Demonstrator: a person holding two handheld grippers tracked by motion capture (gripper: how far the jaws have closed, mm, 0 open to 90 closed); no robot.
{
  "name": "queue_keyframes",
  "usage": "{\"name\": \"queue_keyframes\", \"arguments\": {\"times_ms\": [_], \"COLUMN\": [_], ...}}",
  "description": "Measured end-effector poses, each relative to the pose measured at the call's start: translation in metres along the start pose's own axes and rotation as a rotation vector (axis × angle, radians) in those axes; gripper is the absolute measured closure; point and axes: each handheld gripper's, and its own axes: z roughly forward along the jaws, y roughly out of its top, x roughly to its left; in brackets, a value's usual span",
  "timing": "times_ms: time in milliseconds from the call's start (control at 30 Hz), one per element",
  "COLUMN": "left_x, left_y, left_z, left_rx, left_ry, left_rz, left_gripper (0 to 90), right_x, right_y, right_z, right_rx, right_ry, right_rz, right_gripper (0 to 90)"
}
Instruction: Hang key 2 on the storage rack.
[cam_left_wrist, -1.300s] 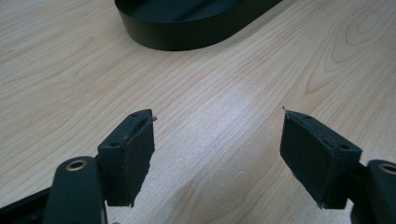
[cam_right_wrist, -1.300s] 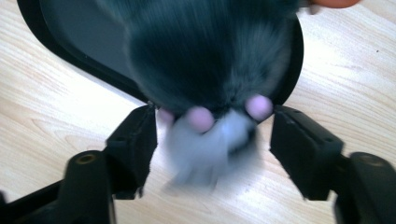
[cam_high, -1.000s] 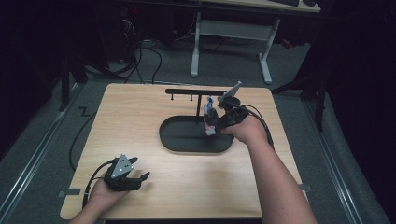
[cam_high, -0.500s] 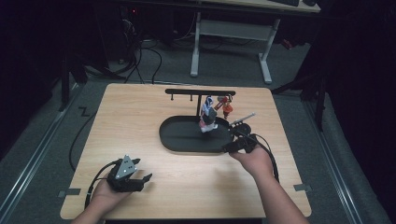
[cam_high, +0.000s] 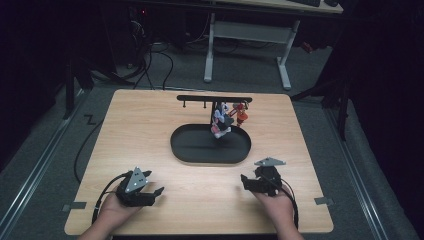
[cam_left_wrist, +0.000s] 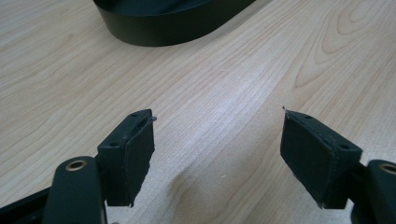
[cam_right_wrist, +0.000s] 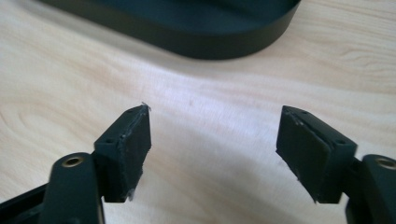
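High view: small figures hang on rack over black tray. Both hand-held grippers, left and right, wide open, empty, near bench front edge, tray ahead.

The tray sits mid-table; behind it a rack holds what may be small figures, hanging above the tray's rear.

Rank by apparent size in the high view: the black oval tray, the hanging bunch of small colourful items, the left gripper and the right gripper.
1. Black oval tray, clearly largest.
2. Left gripper and right gripper: they look alike, so no ranking between them.
3. Hanging bunch of small colourful items, somewhat smaller, though it sits farther from the camera.
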Motion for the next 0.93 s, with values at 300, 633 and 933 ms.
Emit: {"name": "queue_keyframes", "arguments": {"times_ms": [300, 633, 933], "left_x": [-0.011, -0.022, -0.018], "left_y": [0.003, 0.007, 0.005], "left_z": [0.0, 0.007, -0.001], "left_rx": [-0.021, -0.006, -0.021], "left_ry": [-0.008, 0.006, 0.012], "left_rz": [0.01, 0.039, 0.039], "left_gripper": [26.4, 26.4, 26.0], "right_x": [0.027, 0.029, 0.03], "right_y": [-0.051, -0.05, -0.049], "right_z": [-0.017, -0.011, -0.009], "right_rx": [-0.249, -0.256, -0.263], "right_ry": [-0.045, -0.02, -0.028], "right_rz": [-0.047, -0.057, -0.034], "right_gripper": [16.9, 15.9, 16.2]}}
